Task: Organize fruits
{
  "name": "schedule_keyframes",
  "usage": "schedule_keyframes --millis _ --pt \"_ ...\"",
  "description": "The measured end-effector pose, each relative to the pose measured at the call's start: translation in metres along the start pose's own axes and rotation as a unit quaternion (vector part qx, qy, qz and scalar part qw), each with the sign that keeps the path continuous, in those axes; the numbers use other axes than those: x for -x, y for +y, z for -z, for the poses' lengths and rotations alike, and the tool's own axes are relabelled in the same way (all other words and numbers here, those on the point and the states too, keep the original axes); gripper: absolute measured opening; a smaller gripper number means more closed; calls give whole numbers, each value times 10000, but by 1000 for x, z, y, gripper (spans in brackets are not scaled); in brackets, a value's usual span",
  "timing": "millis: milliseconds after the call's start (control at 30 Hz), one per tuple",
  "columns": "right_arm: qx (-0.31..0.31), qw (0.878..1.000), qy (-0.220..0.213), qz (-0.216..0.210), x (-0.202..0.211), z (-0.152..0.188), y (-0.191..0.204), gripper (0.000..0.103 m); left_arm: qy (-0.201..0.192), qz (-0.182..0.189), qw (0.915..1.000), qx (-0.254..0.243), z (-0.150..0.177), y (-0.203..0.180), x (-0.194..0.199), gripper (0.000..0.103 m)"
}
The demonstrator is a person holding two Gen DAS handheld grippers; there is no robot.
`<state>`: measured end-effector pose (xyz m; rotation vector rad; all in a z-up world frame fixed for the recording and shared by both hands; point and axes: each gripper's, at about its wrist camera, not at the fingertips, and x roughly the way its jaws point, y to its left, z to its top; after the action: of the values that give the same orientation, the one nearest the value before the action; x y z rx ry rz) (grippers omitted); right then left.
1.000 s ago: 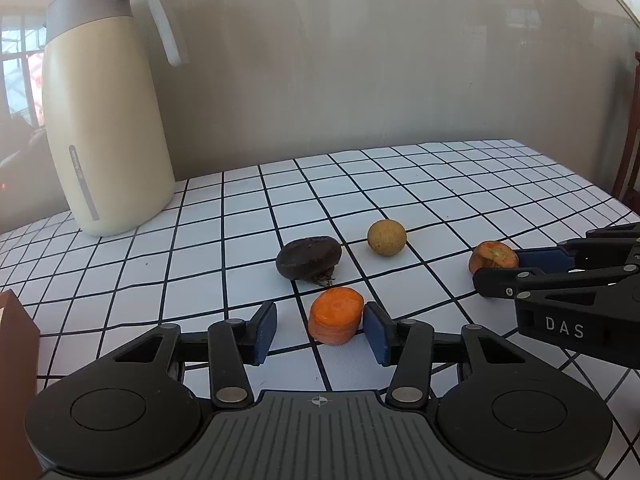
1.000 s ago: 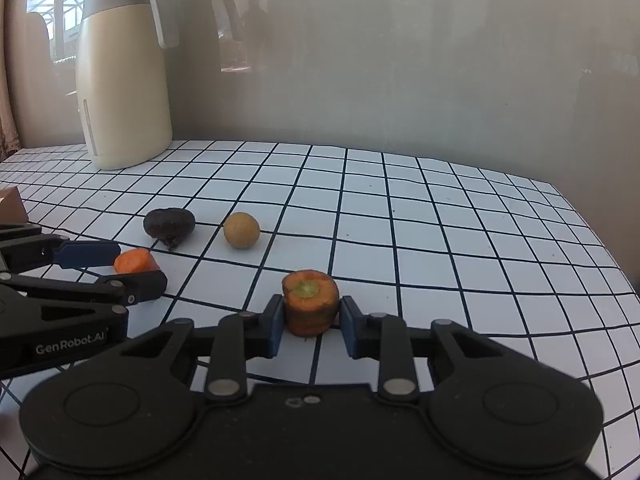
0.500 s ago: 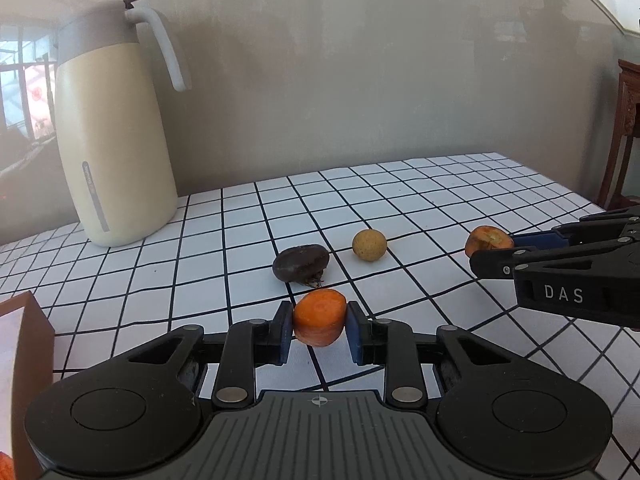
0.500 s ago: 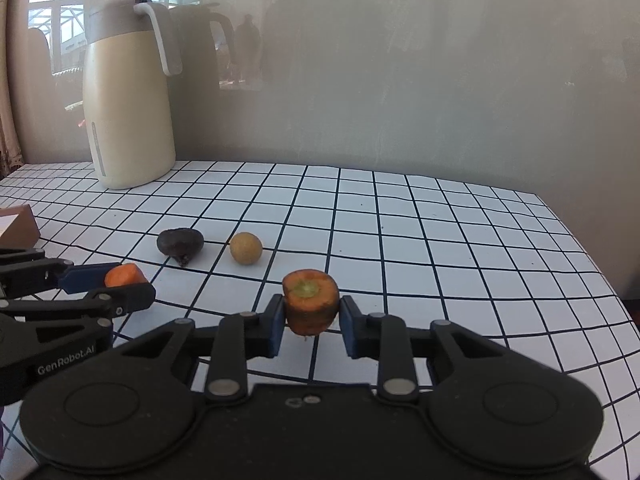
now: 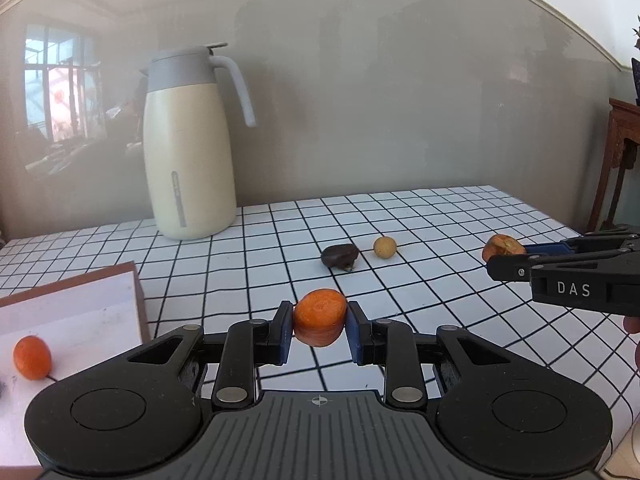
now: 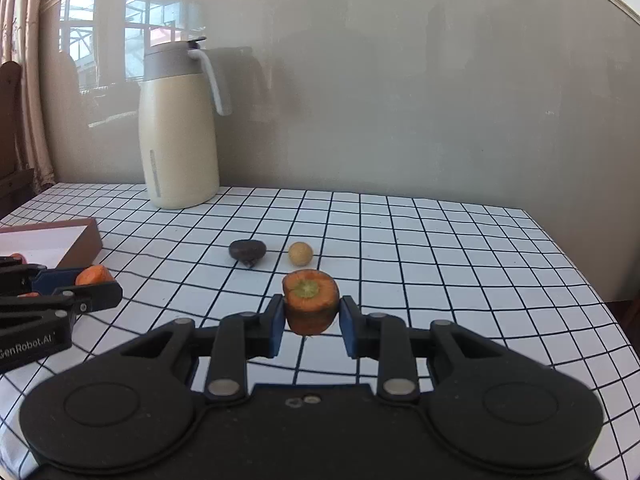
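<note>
My left gripper is shut on an orange carrot chunk, lifted above the checked tablecloth. In the right wrist view that same chunk shows at the left edge. My right gripper is shut on a carrot top piece with a green stem scar, also held off the table; the left wrist view shows it at the right. A dark chestnut and a small tan round fruit lie on the cloth beyond both grippers. A brown-rimmed tray at the left holds another orange piece.
A tall cream thermos jug with a grey lid stands at the back left against the wall. The checked tablecloth ends at the right edge, with a wooden stand past it. A person's fingers show behind the right gripper.
The left gripper closed on the orange chunk and lifted it. Both grippers rose and drew back from the chestnut and round fruit, and the tray came into view at the left.
</note>
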<state>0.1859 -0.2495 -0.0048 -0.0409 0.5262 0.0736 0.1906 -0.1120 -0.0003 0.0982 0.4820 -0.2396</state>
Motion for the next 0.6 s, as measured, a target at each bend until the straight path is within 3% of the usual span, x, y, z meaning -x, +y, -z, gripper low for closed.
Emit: schedule_keyframes --millis 267,600 --pt "244 9991 10 -332 24 12 39 20 -229 -351 9990 -123 9 34 56 28" --pt "1032 9892 -148 -1033 40 11 109 20 -227 -922 9954 157 36 95 108 28"
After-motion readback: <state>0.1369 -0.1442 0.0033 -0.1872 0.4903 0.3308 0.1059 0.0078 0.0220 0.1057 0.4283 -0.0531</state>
